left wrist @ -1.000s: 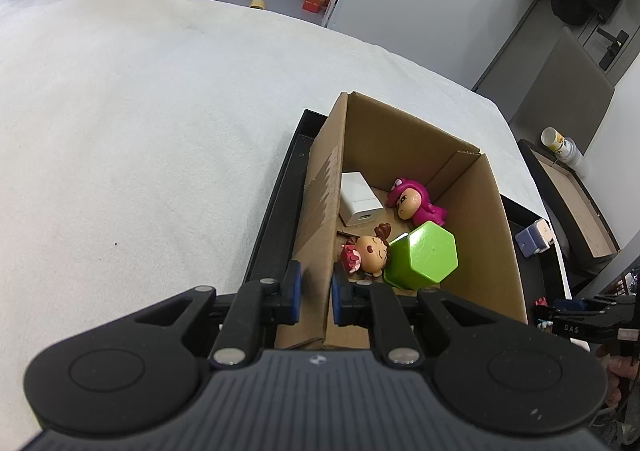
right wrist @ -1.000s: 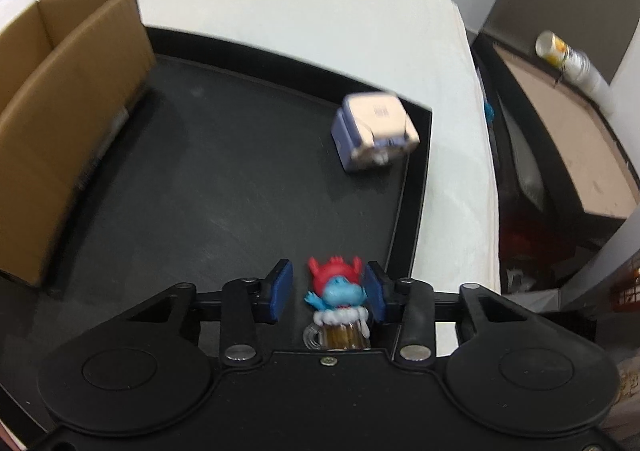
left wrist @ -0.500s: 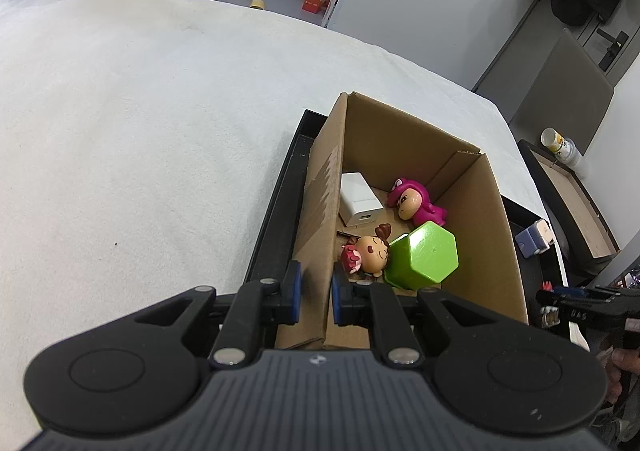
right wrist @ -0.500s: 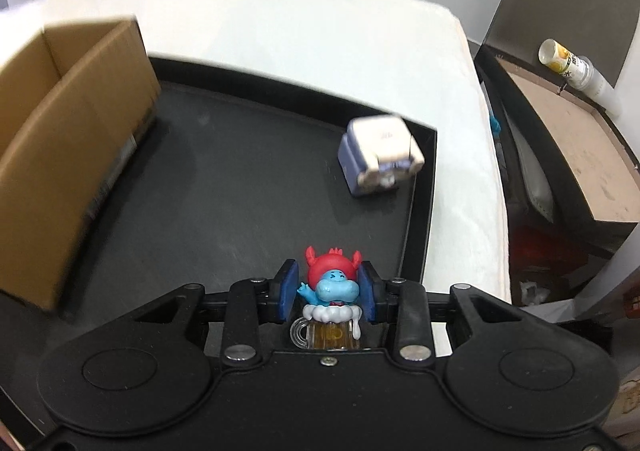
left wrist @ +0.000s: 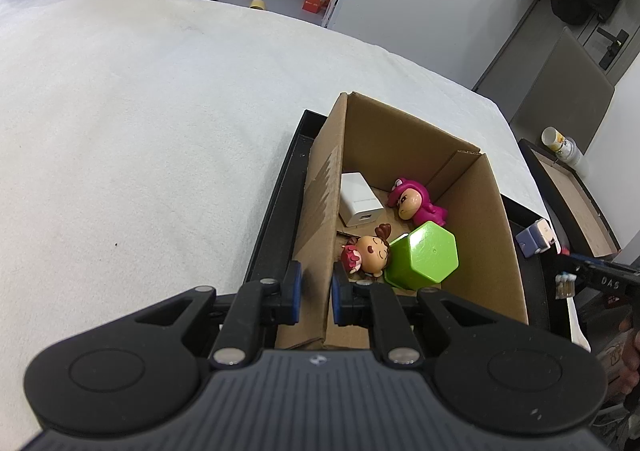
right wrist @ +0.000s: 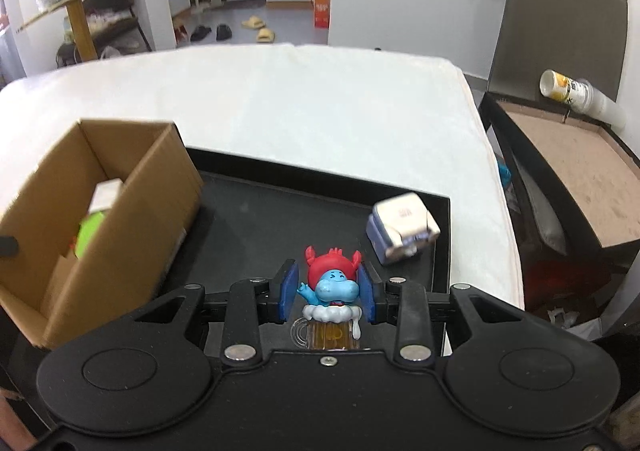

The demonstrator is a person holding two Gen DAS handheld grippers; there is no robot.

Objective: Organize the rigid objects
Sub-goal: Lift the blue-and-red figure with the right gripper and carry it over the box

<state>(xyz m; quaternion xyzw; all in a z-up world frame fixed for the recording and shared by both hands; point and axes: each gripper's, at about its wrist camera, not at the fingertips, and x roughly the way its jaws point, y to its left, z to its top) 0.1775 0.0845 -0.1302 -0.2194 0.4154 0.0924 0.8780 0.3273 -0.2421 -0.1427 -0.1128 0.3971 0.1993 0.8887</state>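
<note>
My left gripper [left wrist: 313, 293] is shut on the near left wall of the cardboard box [left wrist: 320, 211], which stands on a black tray [left wrist: 276, 207]. Inside lie a white charger [left wrist: 358, 199], a pink figurine [left wrist: 416, 205], a small doll [left wrist: 370, 251] and a green hexagonal block [left wrist: 424, 255]. My right gripper [right wrist: 327, 293] is shut on a blue figurine with a red hat [right wrist: 331, 287], held above the tray [right wrist: 260, 219]. The box [right wrist: 132, 207] is to its left. A blue-and-white cube toy [right wrist: 402, 225] lies at the tray's far right corner.
The tray sits on a white cloth-covered table [left wrist: 140, 111]. A dark side stand with a brown top [right wrist: 580, 175] and a paper cup [right wrist: 576, 95] is to the right. The right gripper also shows at the left wrist view's right edge [left wrist: 600, 279].
My right gripper closed on the blue figurine and lifted it, tilting up so the box and room came into view. The left gripper has not moved.
</note>
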